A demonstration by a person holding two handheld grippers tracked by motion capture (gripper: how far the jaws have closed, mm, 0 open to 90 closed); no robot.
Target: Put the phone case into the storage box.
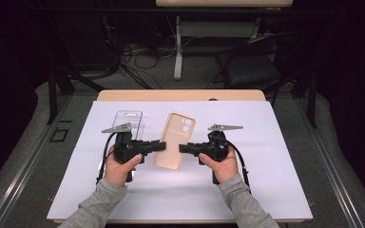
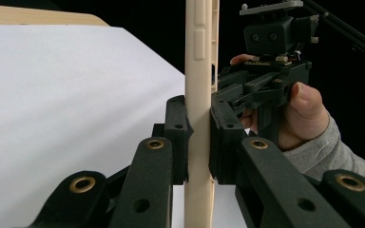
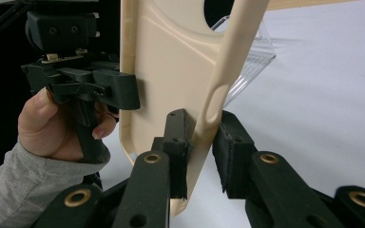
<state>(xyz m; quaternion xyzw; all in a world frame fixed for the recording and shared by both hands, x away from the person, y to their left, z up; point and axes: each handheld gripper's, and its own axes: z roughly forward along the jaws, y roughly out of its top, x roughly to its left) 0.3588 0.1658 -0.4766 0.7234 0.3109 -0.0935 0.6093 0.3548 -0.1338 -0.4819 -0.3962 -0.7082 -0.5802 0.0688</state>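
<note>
Both grippers: our left gripper point(image 2: 199, 137) pinches phone case point(image 1: 174, 140) edge; right gripper point(image 3: 202, 152) straddles opposite edge, not fully pinched, mid-surface point(image 1: 266, 190).

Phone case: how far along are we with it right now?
Done: the beige phone case is out of the clear plastic package, which lies on the white sheet behind the left gripper. In hand: that gripper is clamped on one long edge, while the right gripper straddles the opposite edge, one of its fingers apparently just clear. Left: finishing that second grip.
</note>
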